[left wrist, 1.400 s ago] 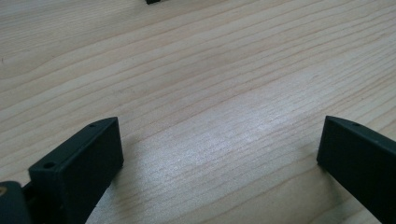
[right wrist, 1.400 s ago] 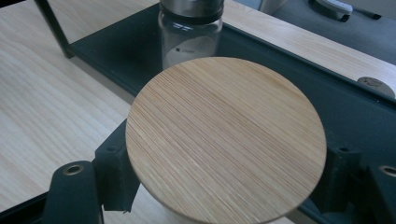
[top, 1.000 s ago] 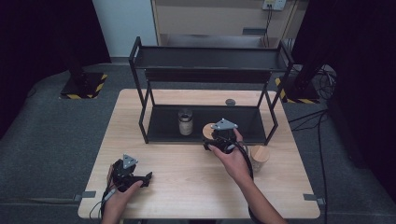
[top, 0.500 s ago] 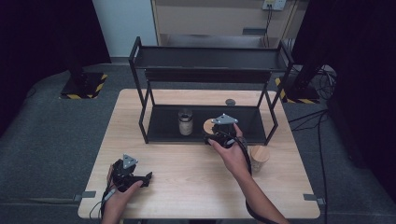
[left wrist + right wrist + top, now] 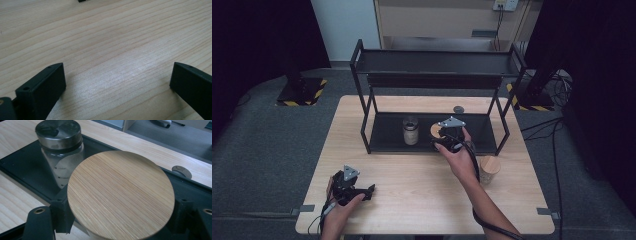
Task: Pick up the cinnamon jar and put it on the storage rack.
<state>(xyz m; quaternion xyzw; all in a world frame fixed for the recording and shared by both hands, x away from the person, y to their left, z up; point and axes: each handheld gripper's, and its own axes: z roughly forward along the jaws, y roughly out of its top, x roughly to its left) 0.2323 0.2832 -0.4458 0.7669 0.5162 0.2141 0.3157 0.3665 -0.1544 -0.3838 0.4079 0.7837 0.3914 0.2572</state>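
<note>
My right gripper [image 5: 441, 139] is shut on a jar with a round wooden lid [image 5: 435, 131], its pads [image 5: 61, 216] pressing on either side of the jar just under the lid [image 5: 120, 195]. The jar is at the front of the black rack's lower shelf [image 5: 387, 135]; I cannot tell whether it rests on the shelf. A glass jar with a metal lid [image 5: 410, 130] stands on that shelf just to the left, close ahead in the right gripper view [image 5: 60, 137]. My left gripper [image 5: 364, 192] lies on the table near its front left, open, with bare wood between its fingers [image 5: 45, 90].
A second wood-lidded jar [image 5: 489, 169] stands on the table to the right of my right forearm. A small dark disc [image 5: 458, 109] lies on the table behind the rack. The rack's top shelf [image 5: 437, 65] overhangs the lower one.
My right gripper has edged a little farther toward the lower shelf with the jar in it. The left gripper has stayed put.
</note>
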